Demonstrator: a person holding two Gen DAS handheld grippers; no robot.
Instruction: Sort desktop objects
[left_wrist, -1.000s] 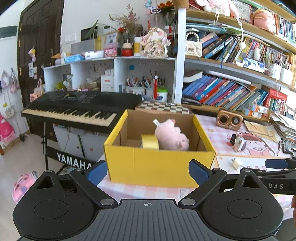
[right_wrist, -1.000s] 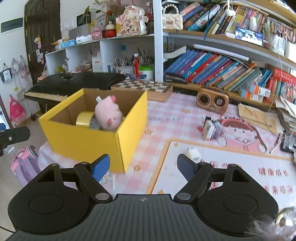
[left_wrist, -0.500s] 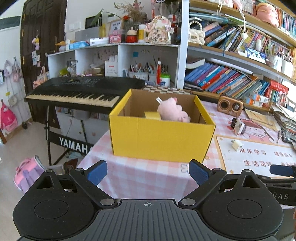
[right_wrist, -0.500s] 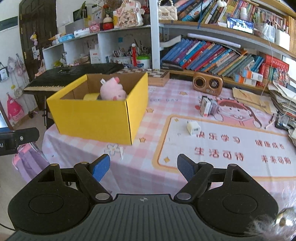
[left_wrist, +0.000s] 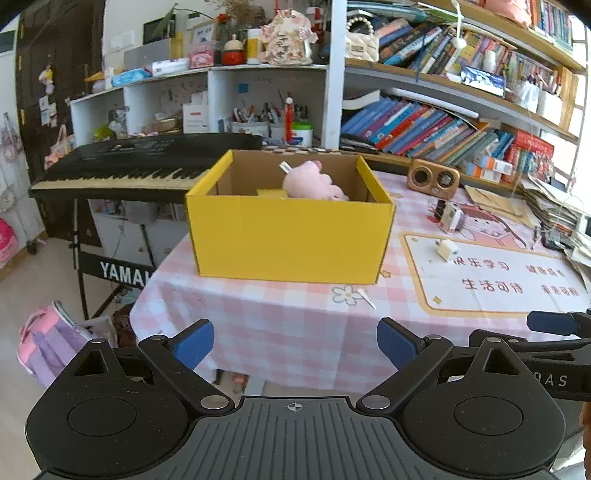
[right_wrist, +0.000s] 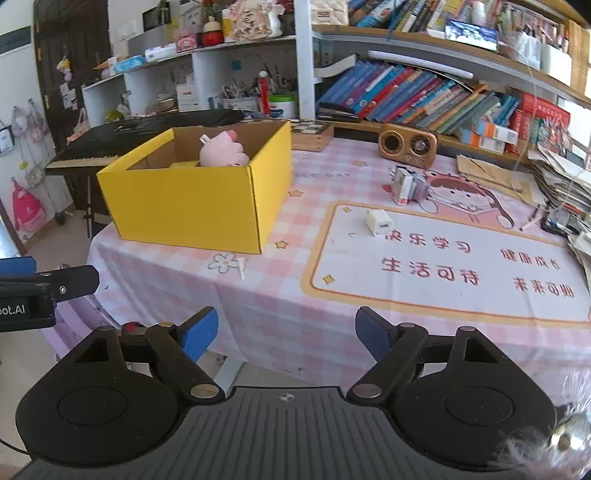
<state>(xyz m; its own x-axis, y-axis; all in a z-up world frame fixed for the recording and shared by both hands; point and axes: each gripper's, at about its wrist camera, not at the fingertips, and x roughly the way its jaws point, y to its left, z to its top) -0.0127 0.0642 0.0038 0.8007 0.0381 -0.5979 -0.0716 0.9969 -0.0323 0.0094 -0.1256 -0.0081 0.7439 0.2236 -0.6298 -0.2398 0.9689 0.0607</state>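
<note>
1. Yellow cardboard box (right_wrist: 192, 206) stands at the table's left end on the pink checked tablecloth (right_wrist: 280, 295); a pink plush toy (right_wrist: 221, 151) and a roll of yellow tape (right_wrist: 184, 165) already lie inside it.
2. Your right gripper (right_wrist: 286, 328) has its jaws spread wide with nothing between them, and it hangs off the near edge of the table.
3. Your left gripper (left_wrist: 295, 341) is likewise wide open and empty, off the near edge and facing the box's front wall.
4. What looks left to sort: a small white charger block (right_wrist: 378, 222) on the printed desk mat (right_wrist: 443, 266), a little cluster of cards or small packs (right_wrist: 406, 184) beyond it, and a wooden retro speaker (right_wrist: 408, 144) further back by the books.
5. The charger lies ahead and slightly right of your right gripper, well apart from it, and to the right of the box. From your left gripper it sits far off to the right (left_wrist: 447, 249), past the box's corner, so I judge the right hand the better placed.
6. The block is nearly cubic, with no long axis to speak of; I judge any squared jaw angle would do.
7. One small white scrap (right_wrist: 242, 267) lies beside the flower print near the box; I cannot tell what it is.
</note>
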